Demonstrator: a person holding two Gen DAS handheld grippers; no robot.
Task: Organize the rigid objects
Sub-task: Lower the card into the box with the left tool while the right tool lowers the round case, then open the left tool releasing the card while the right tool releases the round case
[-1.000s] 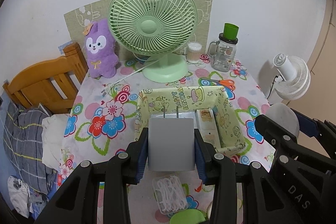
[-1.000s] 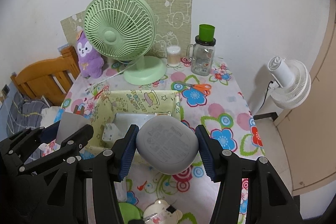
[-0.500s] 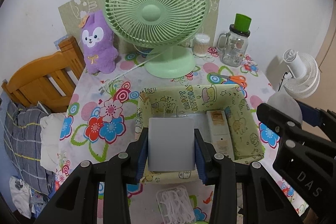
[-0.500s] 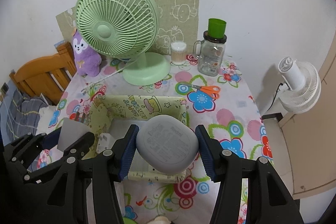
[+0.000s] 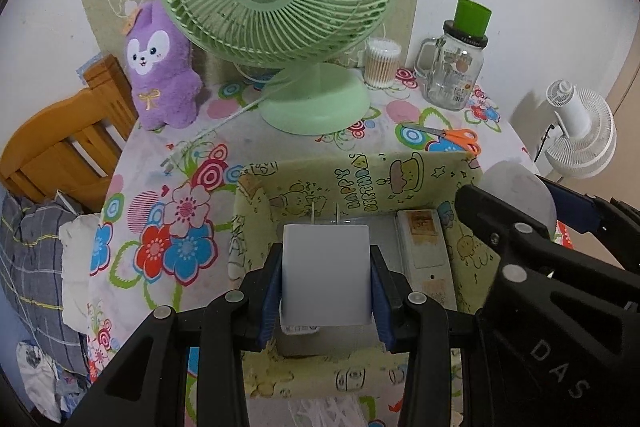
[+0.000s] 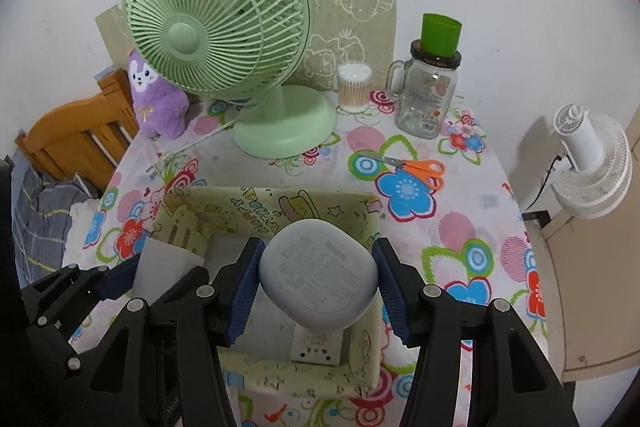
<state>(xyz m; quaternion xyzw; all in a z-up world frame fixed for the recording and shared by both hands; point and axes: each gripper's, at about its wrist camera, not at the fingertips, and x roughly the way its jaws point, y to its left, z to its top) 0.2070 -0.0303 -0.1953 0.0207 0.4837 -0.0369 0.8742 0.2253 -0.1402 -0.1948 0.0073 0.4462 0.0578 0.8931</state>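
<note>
My left gripper (image 5: 326, 277) is shut on a white plug adapter (image 5: 325, 273), its two prongs pointing away, held over the left half of a yellow cartoon-print box (image 5: 360, 175). A beige remote-like device (image 5: 424, 251) lies inside that box on the right. My right gripper (image 6: 318, 281) is shut on a rounded grey case (image 6: 318, 279) with printed text, hanging over the same yellow box (image 6: 280, 207). Below the case a white device (image 6: 318, 345) lies in the box. Each gripper shows at the edge of the other's view.
On the flowered tablecloth (image 5: 160, 219) stand a green fan (image 5: 280, 7), a purple plush (image 5: 162, 67), a cotton-swab jar (image 5: 382, 61) and a glass mug jar with a green cup on top (image 5: 454, 71). Orange scissors (image 6: 416, 169) lie behind the box. A wooden chair (image 5: 64, 143) stands left, a white fan (image 6: 588, 163) right.
Both grippers have moved forward and down with their objects, from the near side of the box to over its inside. The box now fills more of both views.
</note>
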